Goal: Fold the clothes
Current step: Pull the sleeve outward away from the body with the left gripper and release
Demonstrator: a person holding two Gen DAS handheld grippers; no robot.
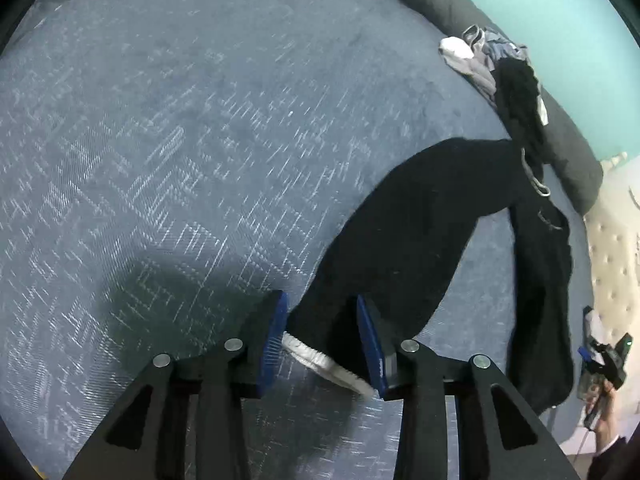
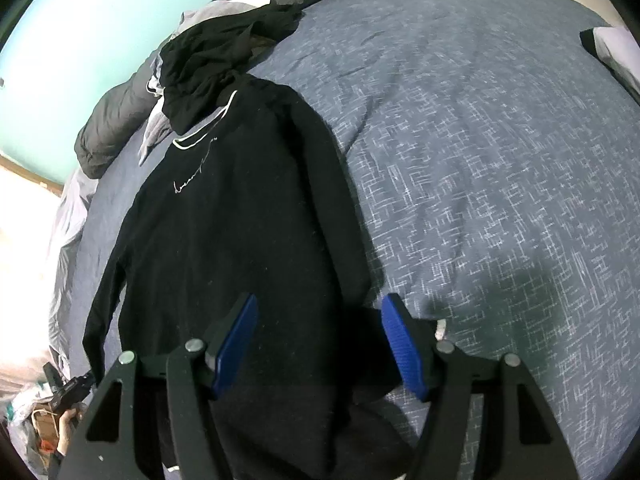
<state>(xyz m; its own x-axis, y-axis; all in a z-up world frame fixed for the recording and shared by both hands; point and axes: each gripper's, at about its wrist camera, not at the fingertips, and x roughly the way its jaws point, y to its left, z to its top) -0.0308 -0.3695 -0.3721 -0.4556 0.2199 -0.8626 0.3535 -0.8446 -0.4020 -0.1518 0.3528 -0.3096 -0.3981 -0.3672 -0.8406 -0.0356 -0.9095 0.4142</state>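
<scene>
Overhead, blue bedspread [image 1: 200,140] (teal wall [image 1: 560,40])

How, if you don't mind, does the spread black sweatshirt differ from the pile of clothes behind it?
The black sweatshirt lies flat; the clothes pile is crumpled. The sweatshirt is black with white collar trim and script; the pile mixes black, grey and white. The right claw hovers over the sweatshirt, not the pile. Both rest on the blue bedspread.

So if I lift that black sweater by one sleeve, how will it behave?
Probably floppy: the sweater lies flat on the bedspread, and its sleeve already bends. The rest would likely drag along behind. The knit looks soft rather than slick, so the left gripper should hold the cuff.
</scene>
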